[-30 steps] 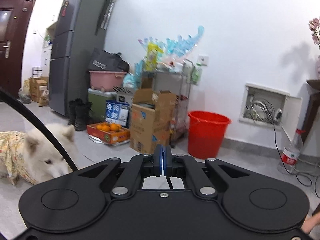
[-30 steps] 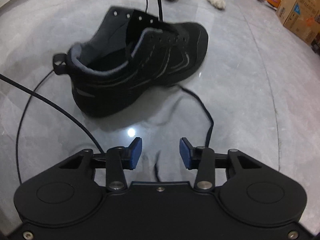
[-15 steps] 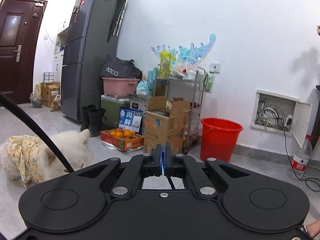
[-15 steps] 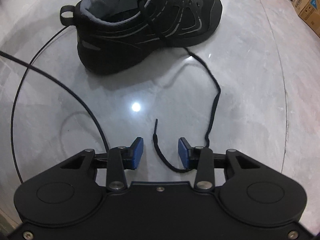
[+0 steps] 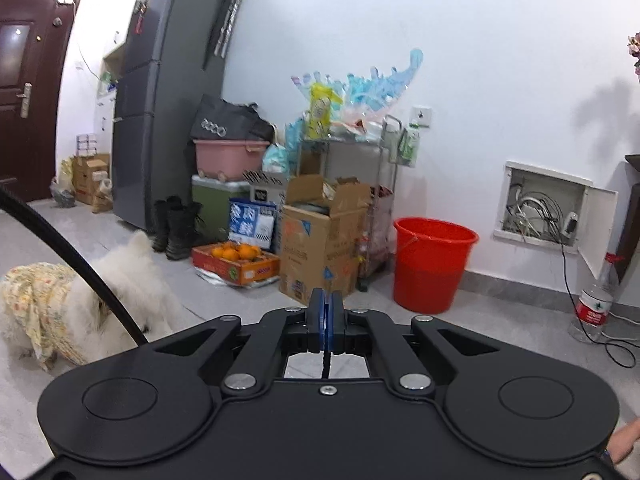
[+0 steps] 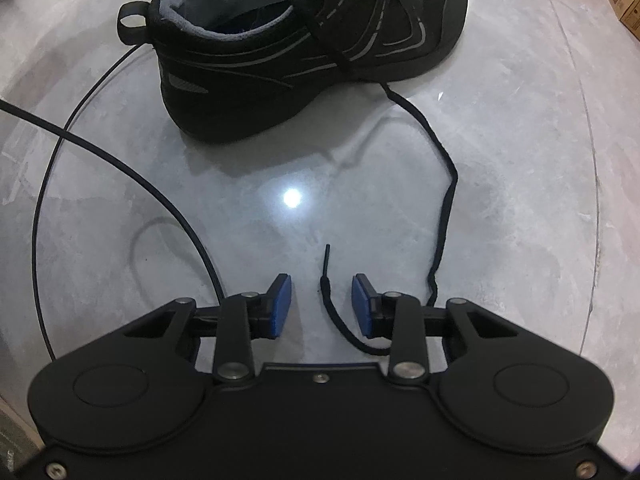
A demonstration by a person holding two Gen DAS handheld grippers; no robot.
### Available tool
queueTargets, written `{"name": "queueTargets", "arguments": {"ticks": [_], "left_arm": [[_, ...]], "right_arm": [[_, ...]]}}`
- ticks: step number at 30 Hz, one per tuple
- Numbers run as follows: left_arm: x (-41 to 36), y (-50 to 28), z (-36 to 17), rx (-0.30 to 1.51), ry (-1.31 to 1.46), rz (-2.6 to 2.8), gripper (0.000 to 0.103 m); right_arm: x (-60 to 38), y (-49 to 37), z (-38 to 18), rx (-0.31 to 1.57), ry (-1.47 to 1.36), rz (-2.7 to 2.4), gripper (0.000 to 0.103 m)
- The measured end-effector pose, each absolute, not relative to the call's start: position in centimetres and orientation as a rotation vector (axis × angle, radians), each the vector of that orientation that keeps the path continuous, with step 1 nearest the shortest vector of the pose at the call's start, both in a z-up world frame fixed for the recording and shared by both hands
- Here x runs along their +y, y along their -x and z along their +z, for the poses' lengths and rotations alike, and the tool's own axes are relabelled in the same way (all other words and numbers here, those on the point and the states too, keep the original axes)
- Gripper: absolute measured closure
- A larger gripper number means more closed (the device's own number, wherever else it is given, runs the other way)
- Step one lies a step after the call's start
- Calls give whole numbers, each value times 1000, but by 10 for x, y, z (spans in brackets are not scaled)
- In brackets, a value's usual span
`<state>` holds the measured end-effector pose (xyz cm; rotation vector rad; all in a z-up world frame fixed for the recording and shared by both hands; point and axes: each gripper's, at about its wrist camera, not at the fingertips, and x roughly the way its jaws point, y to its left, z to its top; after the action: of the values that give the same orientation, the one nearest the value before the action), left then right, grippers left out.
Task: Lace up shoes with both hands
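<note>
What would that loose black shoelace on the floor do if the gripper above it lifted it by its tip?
The shoelace would probably droop: it already snakes in loose bends. Its thin tip looks stiffer, so easier to pinch. The right gripper, jaws closing around it, would hardly tug the shoe, which looks far heavier.

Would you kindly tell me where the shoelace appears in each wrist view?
Left wrist: a short black strand of the shoelace hangs below the nearly shut jaws.
Right wrist: it trails from the shoe across the floor, its tip between the closing jaws.
Shared landmark: grey floor.
</note>
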<state>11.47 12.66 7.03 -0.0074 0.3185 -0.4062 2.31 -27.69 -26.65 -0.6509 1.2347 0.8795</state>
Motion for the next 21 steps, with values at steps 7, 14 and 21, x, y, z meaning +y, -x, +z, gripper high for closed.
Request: {"name": "queueTargets", "arguments": {"ticks": [7,14,21], "left_arm": [[116,-103,59,221,-73,-395,0],[102,-102,43,265,-116,-438,0],[81,-97,18,306,-193,-493,0]], "right_arm": [[-266,-33,-271,1273,687,893,101],[-264,-32,-271,1273,687,887,101],[-270,-29,-266,1210,616,857,102]]}}
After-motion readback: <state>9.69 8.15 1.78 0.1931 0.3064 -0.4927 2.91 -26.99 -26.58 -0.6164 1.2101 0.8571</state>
